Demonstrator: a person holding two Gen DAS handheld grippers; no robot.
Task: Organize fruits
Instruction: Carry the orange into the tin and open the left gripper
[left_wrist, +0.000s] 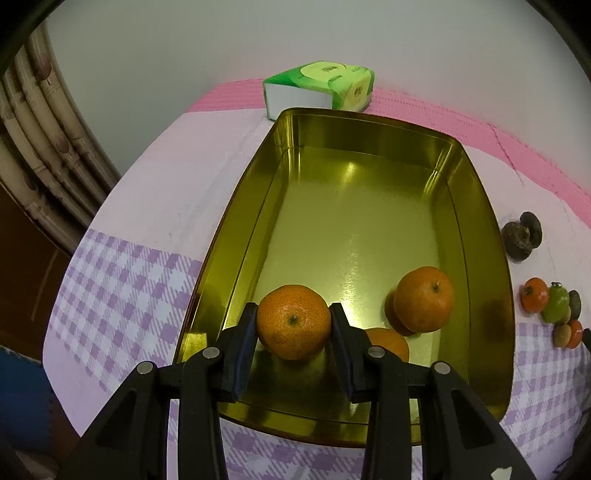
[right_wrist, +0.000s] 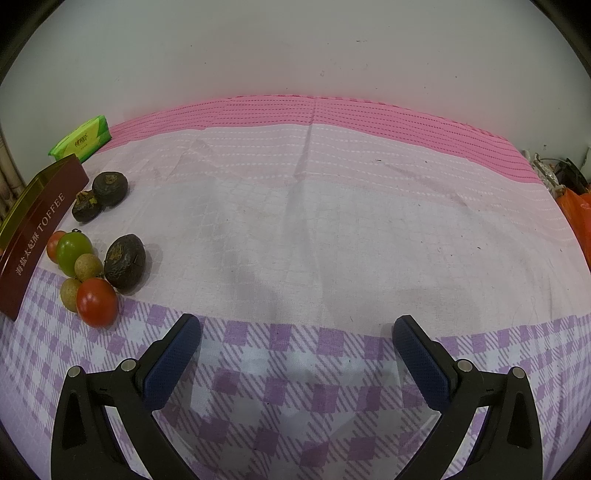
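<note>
In your left wrist view, a tin sits on the table cloth, with a tissue pack just behind its far end. Inside, at the near end, one mandarin lies between your left gripper's pads, another mandarin to its right. To the tin's right, outside it, small fruits lie clustered

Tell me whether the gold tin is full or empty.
Mostly empty: the gold tin holds two loose oranges, plus a third orange gripped by the left gripper.
</note>
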